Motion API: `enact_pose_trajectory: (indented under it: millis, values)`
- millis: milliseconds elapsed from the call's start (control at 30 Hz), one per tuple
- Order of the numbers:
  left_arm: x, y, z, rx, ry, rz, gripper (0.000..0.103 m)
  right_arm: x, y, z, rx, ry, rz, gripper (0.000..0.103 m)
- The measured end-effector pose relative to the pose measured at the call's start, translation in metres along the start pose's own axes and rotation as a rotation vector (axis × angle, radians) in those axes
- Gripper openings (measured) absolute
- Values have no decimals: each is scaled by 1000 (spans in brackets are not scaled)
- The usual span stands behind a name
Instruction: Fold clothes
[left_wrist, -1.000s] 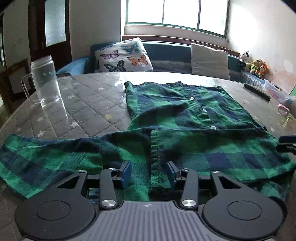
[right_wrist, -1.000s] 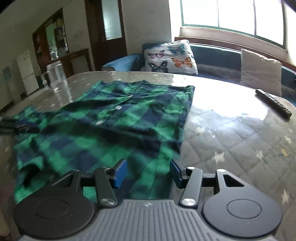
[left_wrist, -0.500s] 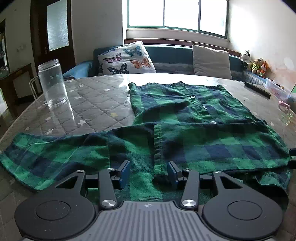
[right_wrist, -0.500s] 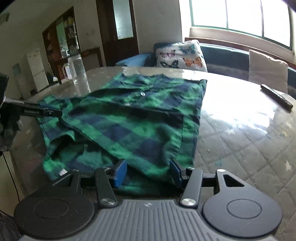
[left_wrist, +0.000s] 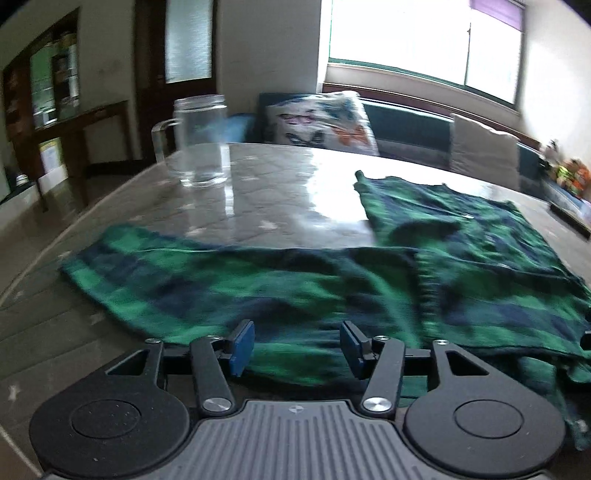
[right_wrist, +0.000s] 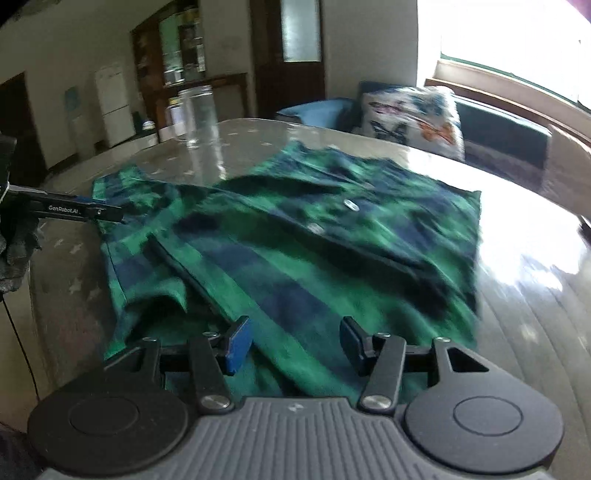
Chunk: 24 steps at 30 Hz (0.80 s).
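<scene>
A green and navy plaid shirt (left_wrist: 424, 273) lies spread on the glass-topped table (left_wrist: 280, 184), one sleeve (left_wrist: 177, 273) stretched out to the left. My left gripper (left_wrist: 297, 347) is open and empty, fingers hovering over the shirt's near edge by the sleeve. In the right wrist view the shirt (right_wrist: 314, 243) lies buttoned side up, its near hem between my open, empty right gripper (right_wrist: 295, 345) fingers. The left gripper (right_wrist: 85, 212) shows at that view's left edge, beside the sleeve end.
A clear glass mug (left_wrist: 199, 140) stands on the table beyond the sleeve; it also shows in the right wrist view (right_wrist: 199, 118). A sofa with a butterfly cushion (left_wrist: 321, 125) sits behind the table. A dark remote (left_wrist: 570, 221) lies at the far right.
Both views have swung left, with motion blur. The left gripper has shifted left toward the sleeve. The right gripper has drawn back toward the shirt's near hem. Both stay open.
</scene>
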<state>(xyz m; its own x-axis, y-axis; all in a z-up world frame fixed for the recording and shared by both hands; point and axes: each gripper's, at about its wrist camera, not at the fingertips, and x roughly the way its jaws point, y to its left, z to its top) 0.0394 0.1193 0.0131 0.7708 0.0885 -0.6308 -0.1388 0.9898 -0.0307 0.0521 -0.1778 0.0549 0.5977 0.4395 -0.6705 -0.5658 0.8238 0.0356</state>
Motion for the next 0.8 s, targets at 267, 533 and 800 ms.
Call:
enact_pose_trajectory:
  millis: [267,533,800]
  values:
    - [10,67,6,-144,0,147,59,72,38,57,-69,6,73,52]
    - [25,131,19,-268,-4,290,59,129,60,75,-100,54,123,52]
    - [54,176,35,-347,-4,404,58,107,64,75,-125,9,133,53]
